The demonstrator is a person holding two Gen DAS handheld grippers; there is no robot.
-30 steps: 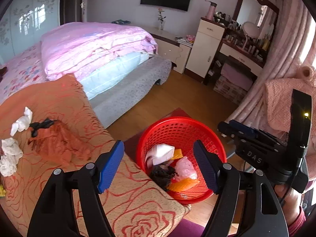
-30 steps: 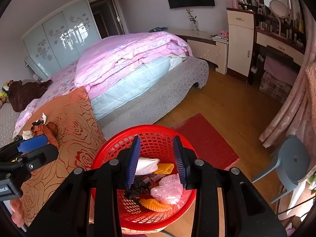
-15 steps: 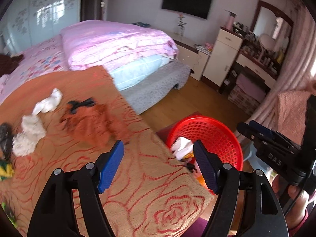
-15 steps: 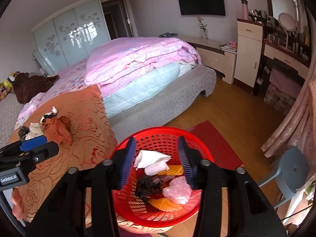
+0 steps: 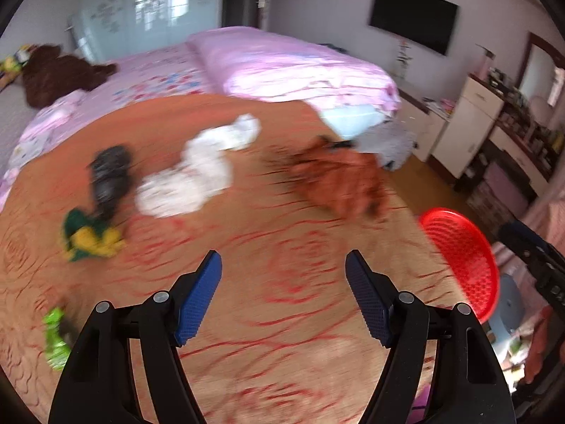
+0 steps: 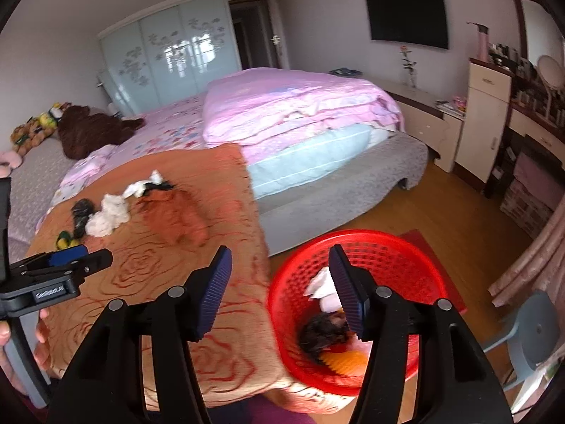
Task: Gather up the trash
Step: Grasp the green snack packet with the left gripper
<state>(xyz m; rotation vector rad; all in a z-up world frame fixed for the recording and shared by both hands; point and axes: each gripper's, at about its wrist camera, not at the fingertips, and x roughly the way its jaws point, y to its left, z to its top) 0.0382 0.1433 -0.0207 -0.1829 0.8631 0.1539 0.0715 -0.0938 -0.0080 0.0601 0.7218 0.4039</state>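
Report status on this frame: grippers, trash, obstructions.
Left gripper open, empty, over the orange blanket. Right gripper open, empty, above the red basket. White tissues on the blanket, uncollected. Nothing blocking.

Black claw (image 5: 283, 293) arms, blue ribbed pads (image 6: 216, 293), silver screws.

Tissues (image 6: 109, 213) on blanket (image 6: 226, 318); basket (image 6: 356, 247) right.
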